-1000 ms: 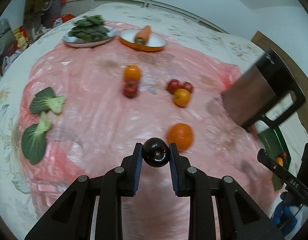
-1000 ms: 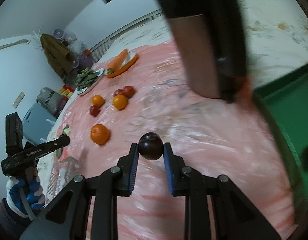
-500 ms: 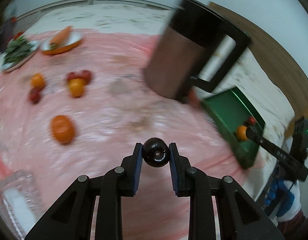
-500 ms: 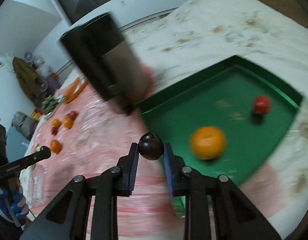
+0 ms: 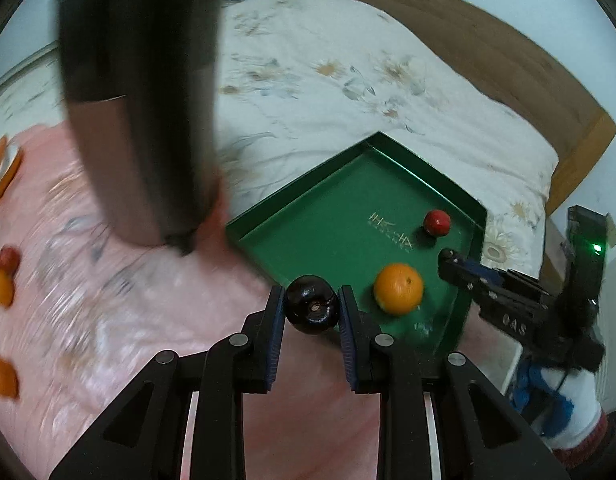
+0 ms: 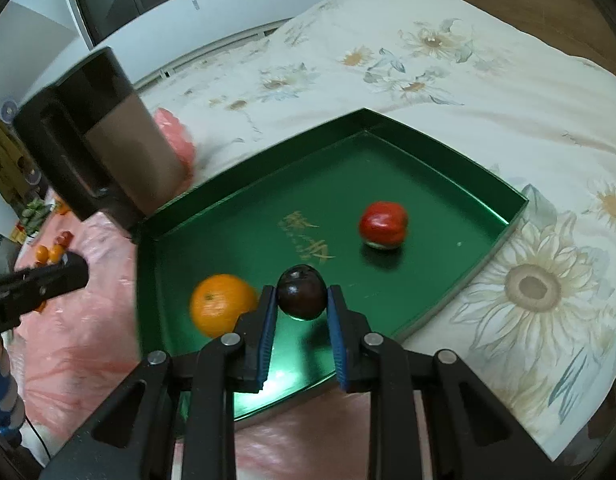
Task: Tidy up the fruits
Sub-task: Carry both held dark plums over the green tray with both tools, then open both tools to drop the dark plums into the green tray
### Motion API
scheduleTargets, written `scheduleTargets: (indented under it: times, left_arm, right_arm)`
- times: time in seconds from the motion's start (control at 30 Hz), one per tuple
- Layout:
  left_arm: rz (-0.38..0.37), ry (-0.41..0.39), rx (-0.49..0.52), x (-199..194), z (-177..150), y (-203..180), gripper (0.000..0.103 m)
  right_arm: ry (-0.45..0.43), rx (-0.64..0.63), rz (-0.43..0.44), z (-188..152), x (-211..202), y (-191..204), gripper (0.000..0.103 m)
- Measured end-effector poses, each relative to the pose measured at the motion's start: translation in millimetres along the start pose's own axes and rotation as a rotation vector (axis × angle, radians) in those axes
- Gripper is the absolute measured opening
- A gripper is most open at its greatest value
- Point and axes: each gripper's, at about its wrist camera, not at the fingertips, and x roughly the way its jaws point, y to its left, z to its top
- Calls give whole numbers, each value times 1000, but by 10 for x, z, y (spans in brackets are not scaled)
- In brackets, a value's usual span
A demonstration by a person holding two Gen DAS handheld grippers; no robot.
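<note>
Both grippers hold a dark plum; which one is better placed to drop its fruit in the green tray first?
Right. The right gripper holds its plum over the green tray floor, while the left gripper sits at the tray's near edge.

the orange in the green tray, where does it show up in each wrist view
Left wrist view: the orange lies low and right of centre, just right of the left tool and its dark fruit.
Right wrist view: the orange lies low and left of centre, just left of the right tool.
Shared landmark: the green tray with the small red fruit inside.
</note>
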Motion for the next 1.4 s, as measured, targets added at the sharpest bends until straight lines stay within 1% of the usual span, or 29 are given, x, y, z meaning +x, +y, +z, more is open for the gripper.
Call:
scheduleTargets:
  times: [0.17,0.33,0.47,0.5,0.63,0.77,0.83,0.9,0.93,1.2,1.23,1.27,1.3,1.33,1.4]
  left_arm:
    - [42,36,36,397,161,-164,22]
    - [106,69,76,671,165,-199,22]
    - [129,100,67,864,155,-175,22]
    - [140,97,70,885,149,-173,22]
    - [162,95,84,882,157,-167,23]
    - [162,93,87,851,149,-165,25]
    - [161,79,90,827,154,-179,37]
    - [166,62,95,798,169,-206,45]
    - [168,54,98,775,171,-217,47]
    - [156,24,102,565,165,-307,49]
    - [151,16,103,521,157,-320,49]
    - [140,8,101,462,145,-328,50]
    - [133,2,99,421,132,-331,51]
    - [126,-5,94,365,119,-327,53]
    - [115,-18,87,266,94,-310,53]
  right_arm:
    - [13,-32,-37,38,112,-77,4]
    - [22,-80,-74,72,206,-77,4]
    - [29,-102,-87,82,258,-63,4]
    - [27,-104,-90,80,263,-60,5]
    - [23,-98,-93,83,273,-67,5]
    - [24,-93,-95,88,269,-61,6]
    - [24,-90,-98,90,257,-63,6]
    - [21,-85,-102,86,228,-69,7]
    - [19,-82,-104,85,211,-76,7]
    - [-4,-62,-105,83,20,-83,8]
    - [-9,-62,-105,84,-5,-71,11]
    - [-11,-63,-106,84,-27,-58,20]
    - [-16,-63,-111,80,-61,-41,43]
    - [-22,-64,-115,77,-88,-33,53]
    - [-31,-59,-114,88,-152,-6,54]
